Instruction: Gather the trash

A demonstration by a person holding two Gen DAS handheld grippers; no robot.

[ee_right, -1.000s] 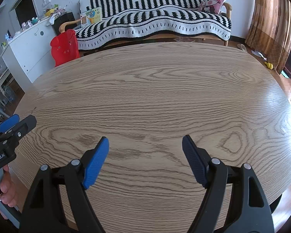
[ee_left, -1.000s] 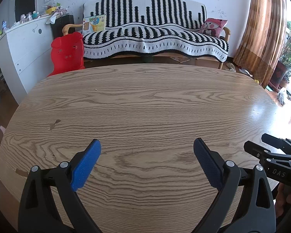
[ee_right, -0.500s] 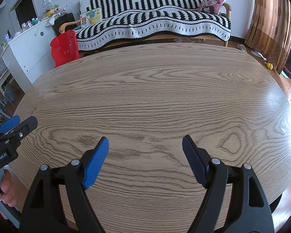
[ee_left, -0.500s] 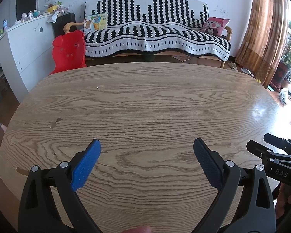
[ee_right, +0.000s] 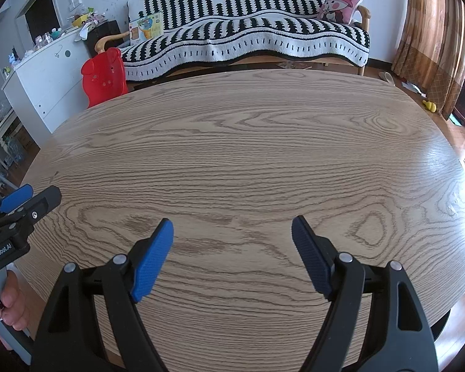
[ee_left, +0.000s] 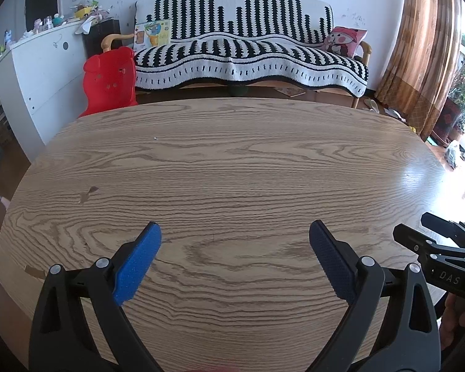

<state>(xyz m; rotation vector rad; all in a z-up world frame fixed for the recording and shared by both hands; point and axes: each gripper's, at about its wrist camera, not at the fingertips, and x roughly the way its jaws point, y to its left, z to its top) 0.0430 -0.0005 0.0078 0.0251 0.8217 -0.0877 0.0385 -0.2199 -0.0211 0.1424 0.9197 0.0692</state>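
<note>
No trash shows in either view. My left gripper hangs open over the near part of the oval wooden table, nothing between its blue pads. My right gripper is open too, over the same table, with an empty gap. Each gripper appears at the edge of the other's view: the right one at the lower right of the left wrist view, the left one at the lower left of the right wrist view, with a hand on its handle.
A small chip marks the tabletop's left side. Beyond the far edge stand a striped sofa, a red plastic child's chair, a white cabinet on the left and brown curtains on the right.
</note>
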